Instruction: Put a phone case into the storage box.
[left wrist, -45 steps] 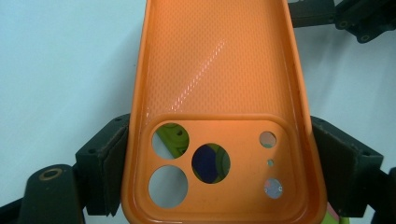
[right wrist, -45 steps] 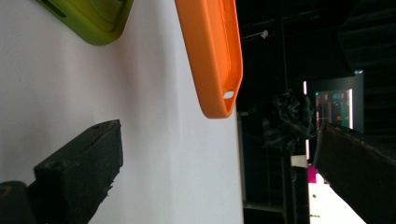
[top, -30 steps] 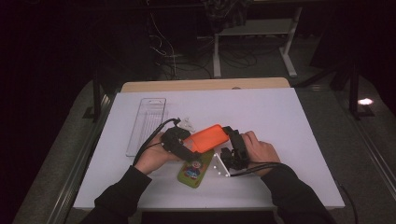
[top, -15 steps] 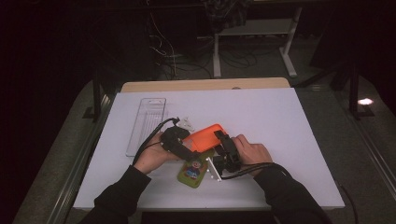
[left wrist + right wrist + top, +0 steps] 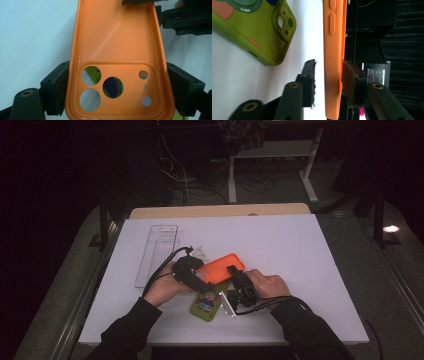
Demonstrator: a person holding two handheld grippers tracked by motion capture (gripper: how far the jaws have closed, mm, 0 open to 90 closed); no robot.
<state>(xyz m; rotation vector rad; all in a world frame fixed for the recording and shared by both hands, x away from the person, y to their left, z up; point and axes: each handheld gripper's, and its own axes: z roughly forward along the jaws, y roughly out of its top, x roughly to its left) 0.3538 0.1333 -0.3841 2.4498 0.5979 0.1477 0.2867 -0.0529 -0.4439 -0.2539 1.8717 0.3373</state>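
An orange phone case [image 5: 220, 268] is held above the white table, inner side facing the left gripper view, with its camera cutouts [image 5: 111, 87] near the jaws. My left gripper [image 5: 189, 270] is shut on the case's two long edges at that cutout end [image 5: 117, 95]. My right gripper [image 5: 235, 276] has just been closing with the case's other end between its jaws [image 5: 328, 68]. One pad [image 5: 348, 75] touches the case's inner side. The other pad [image 5: 310, 75] stands a small gap off its back. A green phone case [image 5: 205, 304] with a cartoon print lies flat below [image 5: 259, 32].
A clear plastic tray [image 5: 157, 252] lies on the table's left part, beyond my left hand. The white table top [image 5: 300, 255] stretches to the right and far side. Cables run from both grippers along the forearms. Dark floor and desk legs lie beyond the far edge.
My right gripper has shifted a little left onto the end of the orange case, and its jaws have narrowed around it. The left gripper and the case have stayed put.
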